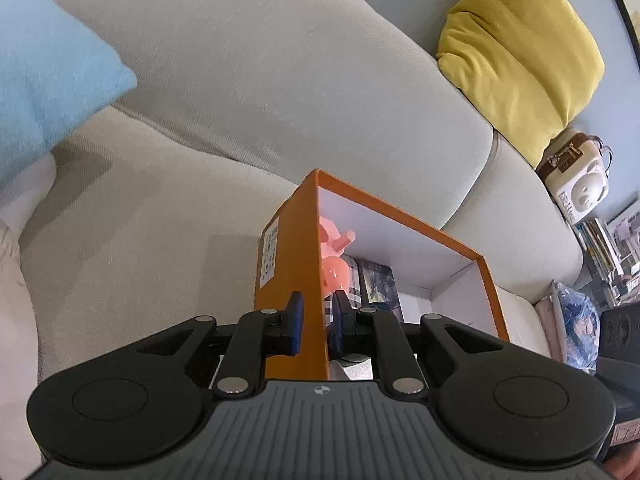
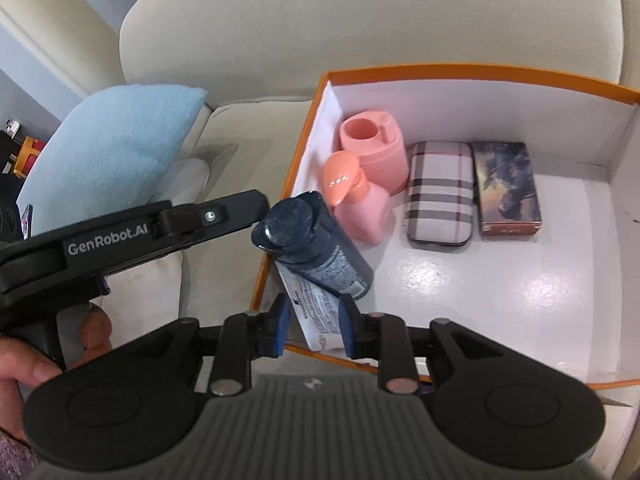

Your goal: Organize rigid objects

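- My left gripper [image 1: 317, 322] pinches the orange box's [image 1: 288, 280] left wall, one pad outside, one inside; the box sits on the beige sofa [image 1: 248, 80].
- My right gripper [image 2: 314, 330] clamps a white tube [image 2: 316, 312] at 6 o'clock of the box [image 2: 480, 74]; a dark blue bottle [image 2: 320, 248] lies across it.
- Toward 11 o'clock inside: a pink pump bottle [image 2: 360, 200] and pink cup [image 2: 376, 148]; at 12, a plaid case [image 2: 438, 192] beside a printed card box [image 2: 506, 188].

Beige sofa [image 1: 260, 80], light blue cushion [image 1: 44, 80], yellow cushion [image 1: 520, 56], bear-faced case [image 1: 580, 184]
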